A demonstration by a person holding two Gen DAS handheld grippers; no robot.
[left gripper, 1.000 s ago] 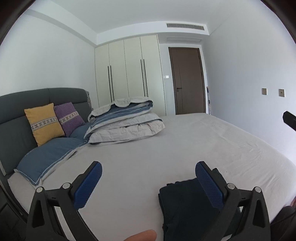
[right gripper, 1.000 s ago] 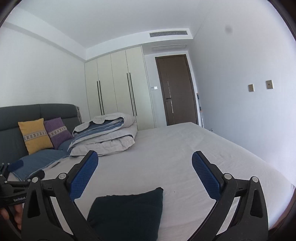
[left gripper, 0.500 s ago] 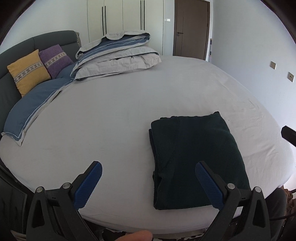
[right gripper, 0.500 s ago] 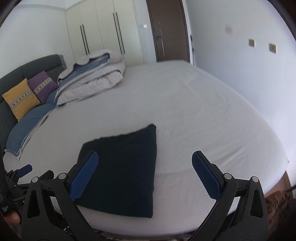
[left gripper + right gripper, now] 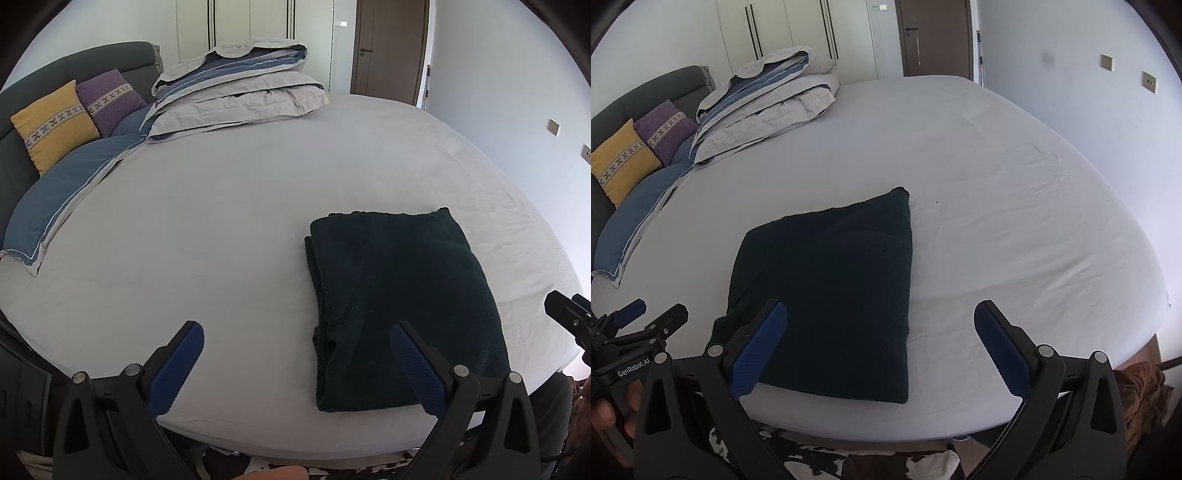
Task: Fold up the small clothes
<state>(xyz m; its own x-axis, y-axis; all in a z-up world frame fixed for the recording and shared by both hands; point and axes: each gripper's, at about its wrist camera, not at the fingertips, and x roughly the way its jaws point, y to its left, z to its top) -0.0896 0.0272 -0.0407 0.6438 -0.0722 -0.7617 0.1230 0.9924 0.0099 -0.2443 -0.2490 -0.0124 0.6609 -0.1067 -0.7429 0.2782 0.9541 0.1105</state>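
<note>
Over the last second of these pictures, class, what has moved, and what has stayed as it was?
Both cameras tipped down from the far wall and wardrobe toward the bed, so the folded dark garment now shows whole. The left hand-held gripper and the right hand-held gripper stayed open and took hold of nothing. The garment lies folded as it was half a second ago; the cushions and folded duvet have not moved.

Two wrist fisheyes, both above the bed's near edge, tilted down and facing the headboard.

Left view: the folded dark garment (image 5: pixel 399 306) lies under and beyond its right finger (image 5: pixel 415 371). Right view: same garment (image 5: pixel 831 291) under and beyond its left finger (image 5: pixel 757 349). Both share the bed (image 5: pixel 229 221), folded duvet (image 5: pixel 236 96), cushions and door; each catches the other gripper at its frame edge.
</note>
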